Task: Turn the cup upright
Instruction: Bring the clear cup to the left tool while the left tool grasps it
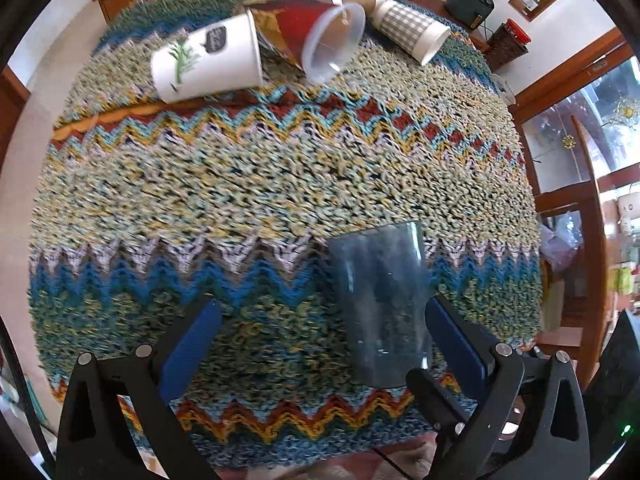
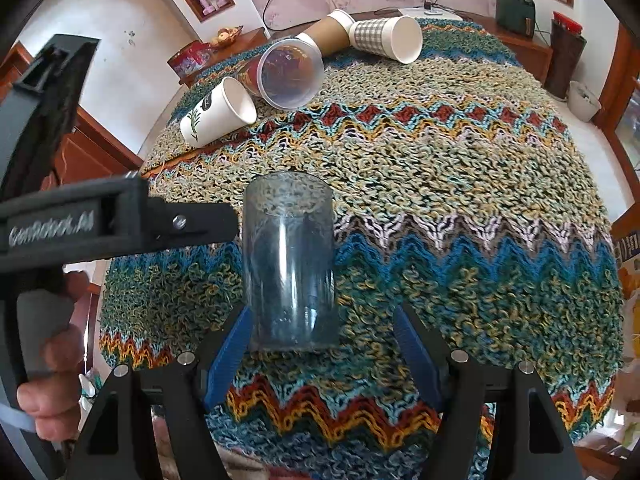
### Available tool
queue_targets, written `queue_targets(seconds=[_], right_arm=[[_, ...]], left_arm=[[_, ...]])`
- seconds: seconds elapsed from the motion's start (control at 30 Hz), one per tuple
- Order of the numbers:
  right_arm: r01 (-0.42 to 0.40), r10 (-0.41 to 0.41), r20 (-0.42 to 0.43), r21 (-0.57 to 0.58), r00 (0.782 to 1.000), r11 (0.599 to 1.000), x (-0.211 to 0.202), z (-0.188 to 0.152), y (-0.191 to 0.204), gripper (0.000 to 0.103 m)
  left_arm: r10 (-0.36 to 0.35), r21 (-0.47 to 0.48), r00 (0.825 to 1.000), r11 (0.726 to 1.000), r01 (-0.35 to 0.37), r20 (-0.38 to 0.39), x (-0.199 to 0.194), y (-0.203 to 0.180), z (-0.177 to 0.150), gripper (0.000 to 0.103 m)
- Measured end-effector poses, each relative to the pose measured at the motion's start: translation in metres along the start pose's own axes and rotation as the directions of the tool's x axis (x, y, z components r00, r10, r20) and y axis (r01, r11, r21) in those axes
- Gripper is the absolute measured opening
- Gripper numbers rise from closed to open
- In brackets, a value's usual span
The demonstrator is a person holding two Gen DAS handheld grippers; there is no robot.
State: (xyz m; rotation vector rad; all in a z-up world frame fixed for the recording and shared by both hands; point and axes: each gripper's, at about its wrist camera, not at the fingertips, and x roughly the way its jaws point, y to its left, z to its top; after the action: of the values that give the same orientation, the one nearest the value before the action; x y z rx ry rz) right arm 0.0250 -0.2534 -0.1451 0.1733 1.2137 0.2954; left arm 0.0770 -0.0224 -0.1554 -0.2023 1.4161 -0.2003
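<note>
Knitted cloth (image 2: 460,168), perhaps five cups, one glass (image 2: 290,264)

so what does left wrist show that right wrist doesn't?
Left wrist only: a glass door at its right edge, and the left tool seen from behind, open. Right wrist only: that left tool side-on, the hand holding it, and the open right tool. Both: the blue glass cup, four cups lying at the far end, and the knitted cloth.
</note>
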Motion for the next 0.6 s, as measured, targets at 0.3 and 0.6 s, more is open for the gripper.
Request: queue_targets(seconds=[0.3,0.6], right_arm=[[-0.002,0.002,0.001,0.020,1.000,1.000,-0.007,-0.003,-0.014,0.073],[-0.002,0.002,0.004,0.022,1.000,1.000,-0.008,-0.004,-0.017,0.073]], left_arm=[[-0.097,-0.053,0.989,0.994,0.092,-0.109,0.028,-0.013,0.005,0.102],[-0.182,-0.162,0.967,0.975,0.153,-0.180,0.047,-0.019,0.010,0.080]])
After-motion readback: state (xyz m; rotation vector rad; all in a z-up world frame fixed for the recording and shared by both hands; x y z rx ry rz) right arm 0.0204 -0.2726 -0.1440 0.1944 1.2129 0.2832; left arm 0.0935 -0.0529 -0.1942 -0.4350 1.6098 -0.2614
